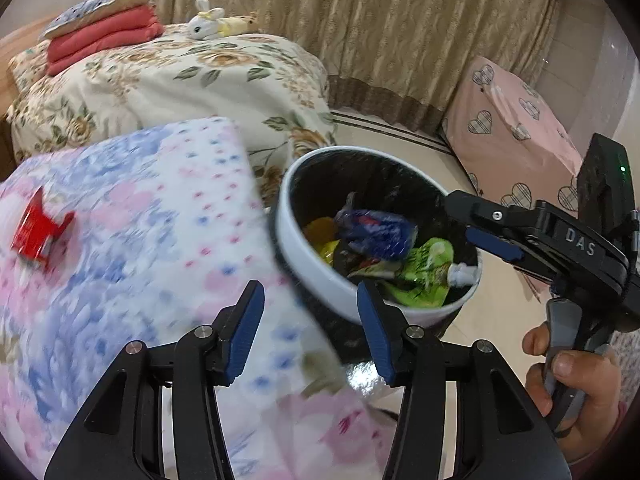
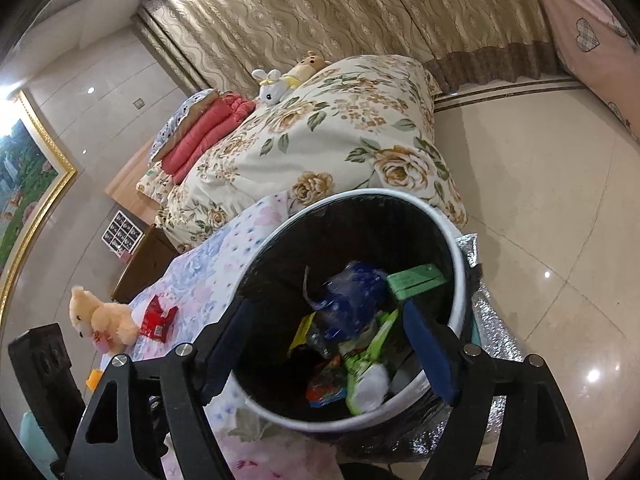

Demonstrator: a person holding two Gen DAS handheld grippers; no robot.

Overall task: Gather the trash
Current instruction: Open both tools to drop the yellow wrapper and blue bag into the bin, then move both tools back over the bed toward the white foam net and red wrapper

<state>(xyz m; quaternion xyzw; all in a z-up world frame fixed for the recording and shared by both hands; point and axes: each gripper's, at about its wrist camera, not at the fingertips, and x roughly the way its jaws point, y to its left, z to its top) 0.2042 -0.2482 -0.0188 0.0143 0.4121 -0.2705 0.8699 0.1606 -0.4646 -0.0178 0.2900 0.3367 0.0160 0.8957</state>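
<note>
Looking along our left gripper (image 1: 310, 320), we see its blue pads spread apart with nothing between them, above the edge of the pastel blanket (image 1: 132, 248) and the rim of the trash bin (image 1: 304, 256). Our right gripper (image 2: 324, 344) is also wide apart and empty, directly over the mouth of the bin (image 2: 456, 248). Inside the bin lie a blue wrapper (image 2: 352, 300), a green pouch (image 2: 368, 356) with a white cap, a green box (image 2: 416, 280) and some orange and yellow packets.

Farther to the left, on the blanket, lies the red wrapper (image 1: 38, 232), which we judge to be the next piece of trash. In the right view it (image 2: 158, 318) lies just beside a small teddy bear (image 2: 100, 322). It looks thin, crumpled and very light, probably a little slippery. We think the best hold is on a raised fold or a corner, because a flat pinch may also catch the soft blanket.

Behind are the floral quilt (image 1: 192, 76) and the curtain (image 1: 360, 20).
</note>
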